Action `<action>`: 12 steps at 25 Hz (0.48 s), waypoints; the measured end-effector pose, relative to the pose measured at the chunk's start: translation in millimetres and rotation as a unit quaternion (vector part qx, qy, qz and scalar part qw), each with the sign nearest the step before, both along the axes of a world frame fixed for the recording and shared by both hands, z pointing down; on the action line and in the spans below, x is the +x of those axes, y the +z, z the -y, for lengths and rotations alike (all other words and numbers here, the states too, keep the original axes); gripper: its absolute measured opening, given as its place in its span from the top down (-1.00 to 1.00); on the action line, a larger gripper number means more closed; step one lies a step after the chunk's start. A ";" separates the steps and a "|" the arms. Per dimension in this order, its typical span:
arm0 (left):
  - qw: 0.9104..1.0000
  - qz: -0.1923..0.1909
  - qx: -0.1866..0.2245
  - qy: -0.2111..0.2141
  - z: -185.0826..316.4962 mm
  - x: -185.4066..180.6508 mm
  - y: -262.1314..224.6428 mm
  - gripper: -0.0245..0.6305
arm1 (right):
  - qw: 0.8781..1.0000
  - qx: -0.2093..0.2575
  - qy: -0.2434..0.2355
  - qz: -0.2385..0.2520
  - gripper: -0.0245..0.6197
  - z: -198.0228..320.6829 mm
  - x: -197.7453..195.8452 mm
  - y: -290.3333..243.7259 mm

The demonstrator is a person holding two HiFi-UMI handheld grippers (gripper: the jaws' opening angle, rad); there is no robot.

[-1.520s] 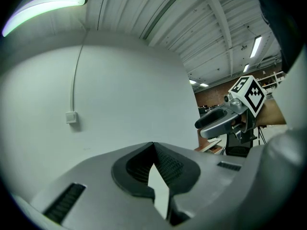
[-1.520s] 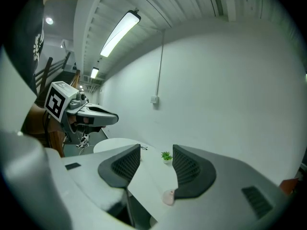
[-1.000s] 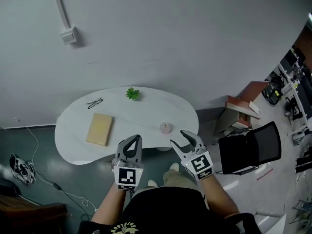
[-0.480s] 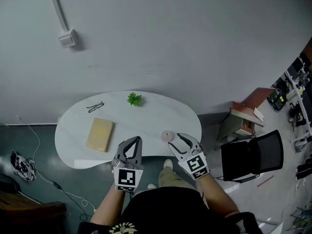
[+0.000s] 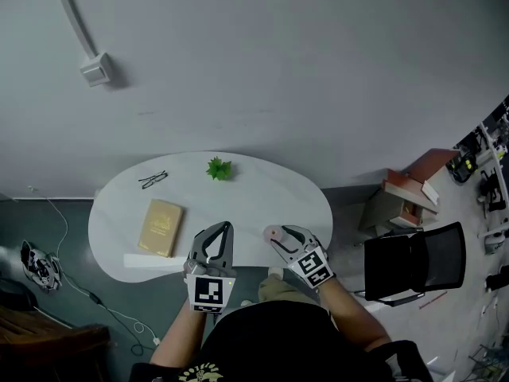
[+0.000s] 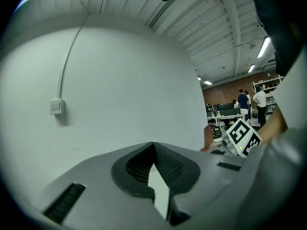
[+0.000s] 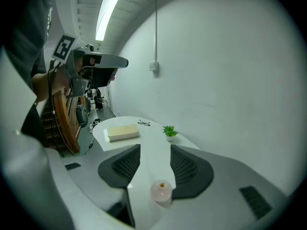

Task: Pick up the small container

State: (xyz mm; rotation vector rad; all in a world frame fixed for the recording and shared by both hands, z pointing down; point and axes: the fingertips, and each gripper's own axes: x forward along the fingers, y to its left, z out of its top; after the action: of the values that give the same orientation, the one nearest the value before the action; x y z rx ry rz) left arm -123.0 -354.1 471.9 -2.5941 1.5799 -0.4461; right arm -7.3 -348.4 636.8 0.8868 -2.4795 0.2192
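At the near edge of the white table (image 5: 238, 201), toward its 4 o'clock side, the small container (image 5: 272, 232) stands upright, a pale pink round pot with a small orange spot on top. The right gripper (image 5: 281, 235) reaches in over that edge with its jaws spread wide. In the right gripper view the small container (image 7: 161, 190) sits in the gap between them, deep toward their roots and close against the right-hand pad. Whether it touches that pad cannot be told. Nothing stands between the pot and either jaw.

The left gripper (image 5: 221, 229) hangs at about 9 o'clock from the pot, just off the table edge. Its jaws are pressed together at the tips with nothing held between them, as the left gripper view (image 6: 154, 145) shows.

Farther back on the table, all well apart from the pot:
- a tan book (image 5: 161, 227) lies flat at 9 o'clock
- a pair of glasses (image 5: 153, 180) rests at 10 o'clock
- a little green plant (image 5: 219, 168) stands at 11 o'clock, near the far edge

On the floor at 3 o'clock stands a black chair (image 5: 413, 261).
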 end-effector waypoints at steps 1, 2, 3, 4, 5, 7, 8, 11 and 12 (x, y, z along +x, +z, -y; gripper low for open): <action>1.000 0.000 -0.002 -0.001 4.7 2.2 0.8 0.91 | 1.000 -0.004 -0.005 -0.001 0.29 3.3 1.1 8.9; 1.000 0.000 -0.003 -0.002 9.0 4.5 1.7 0.91 | 1.000 -0.009 -0.010 -0.002 0.29 6.4 2.4 17.8; 1.000 0.001 -0.004 -0.003 12.8 6.9 3.0 0.91 | 1.000 -0.014 -0.013 -0.003 0.29 9.4 4.1 27.0; 1.000 0.003 -0.006 -0.004 16.1 9.2 4.6 0.91 | 1.000 -0.021 -0.015 -0.005 0.29 12.5 6.1 36.6; 1.000 0.006 -0.008 -0.006 19.2 11.1 6.0 0.91 | 0.999 -0.028 -0.016 -0.008 0.29 15.7 8.2 46.1; 1.000 0.008 -0.009 -0.010 25.4 13.5 8.1 0.91 | 0.999 -0.037 -0.025 -0.018 0.29 21.0 10.6 65.0; 1.000 0.007 -0.007 -0.013 28.6 14.4 8.7 0.91 | 0.998 -0.041 -0.034 -0.024 0.29 22.4 10.9 74.6; 1.000 0.014 -0.015 -0.024 36.0 16.7 12.5 0.91 | 0.995 -0.051 -0.073 -0.049 0.29 22.9 13.1 100.8; 0.999 0.019 -0.019 -0.028 38.6 17.5 13.5 0.91 | 0.993 -0.056 -0.084 -0.055 0.29 23.7 14.3 107.8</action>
State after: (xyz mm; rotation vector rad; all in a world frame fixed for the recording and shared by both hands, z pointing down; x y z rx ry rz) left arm -105.5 -392.7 485.5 -2.5571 1.6521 -0.5327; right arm 7.0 -372.0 744.6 0.6251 -2.3977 0.2413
